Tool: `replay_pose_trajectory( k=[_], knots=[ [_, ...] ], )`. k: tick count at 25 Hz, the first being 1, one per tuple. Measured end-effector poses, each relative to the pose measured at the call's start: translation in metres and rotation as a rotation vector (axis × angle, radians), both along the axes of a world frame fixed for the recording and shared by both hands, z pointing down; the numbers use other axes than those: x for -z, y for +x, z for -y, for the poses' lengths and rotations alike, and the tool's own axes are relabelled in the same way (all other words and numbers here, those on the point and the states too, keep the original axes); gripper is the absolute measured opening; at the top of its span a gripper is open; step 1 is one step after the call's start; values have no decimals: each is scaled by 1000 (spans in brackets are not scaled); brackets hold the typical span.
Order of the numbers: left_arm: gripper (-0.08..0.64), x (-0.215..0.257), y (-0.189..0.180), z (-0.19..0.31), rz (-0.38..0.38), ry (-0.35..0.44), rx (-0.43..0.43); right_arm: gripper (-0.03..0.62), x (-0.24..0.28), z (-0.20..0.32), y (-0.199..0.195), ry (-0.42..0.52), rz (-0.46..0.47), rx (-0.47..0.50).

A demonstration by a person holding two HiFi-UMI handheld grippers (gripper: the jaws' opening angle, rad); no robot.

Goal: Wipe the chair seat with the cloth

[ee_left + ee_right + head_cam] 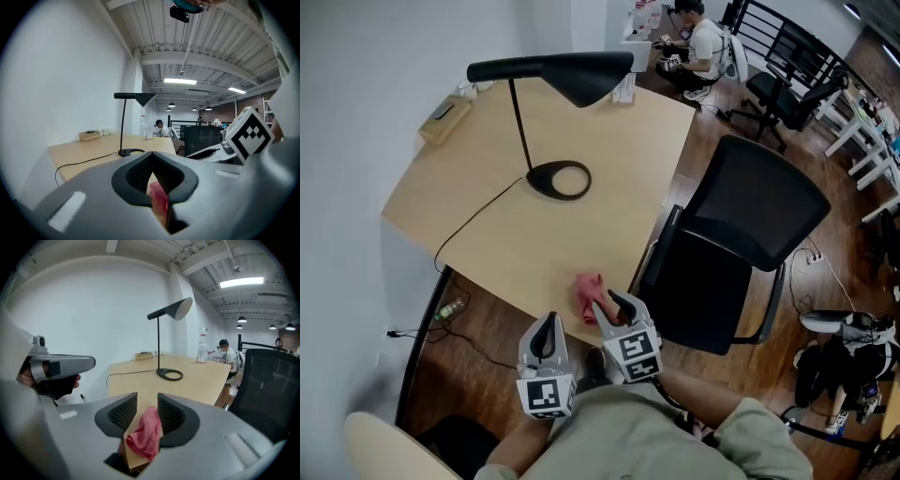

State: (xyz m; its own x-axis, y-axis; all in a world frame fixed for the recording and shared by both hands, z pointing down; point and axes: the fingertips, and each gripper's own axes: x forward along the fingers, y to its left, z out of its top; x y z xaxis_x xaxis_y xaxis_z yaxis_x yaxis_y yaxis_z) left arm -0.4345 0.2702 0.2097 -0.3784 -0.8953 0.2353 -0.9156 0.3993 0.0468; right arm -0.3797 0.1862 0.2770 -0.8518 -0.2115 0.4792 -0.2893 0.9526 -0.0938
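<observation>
No legible text, brand or number is showing in any view; marker cubes (547, 396) at lower centre are bearing only black-and-white square patterns, no lettering.

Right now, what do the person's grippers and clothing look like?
The left gripper and right gripper match: smooth grey shells, black ribbed pads, a white cube of black square markers on each. The person wears a pale khaki top.

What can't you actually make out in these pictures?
- Chair seat: head view, too dark to show dirt.
- Box at the far corner of the desk: too small in every view.
- Pink patch low in left gripper view: blurred, too close.
- Floor clutter: cut by head view's right edge.
</observation>
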Motion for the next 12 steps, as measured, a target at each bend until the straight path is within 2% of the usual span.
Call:
replay_pose_trajectory(
  k=[7,12],
  knots=[
    [6,-32,-12,12,-8,-57,37,142,-68,12,-21,-53,-126,-4],
    [6,-58,-21,21,-22,-87,46,154,-94,14,-31,-81,-167,-15]
  ],
)
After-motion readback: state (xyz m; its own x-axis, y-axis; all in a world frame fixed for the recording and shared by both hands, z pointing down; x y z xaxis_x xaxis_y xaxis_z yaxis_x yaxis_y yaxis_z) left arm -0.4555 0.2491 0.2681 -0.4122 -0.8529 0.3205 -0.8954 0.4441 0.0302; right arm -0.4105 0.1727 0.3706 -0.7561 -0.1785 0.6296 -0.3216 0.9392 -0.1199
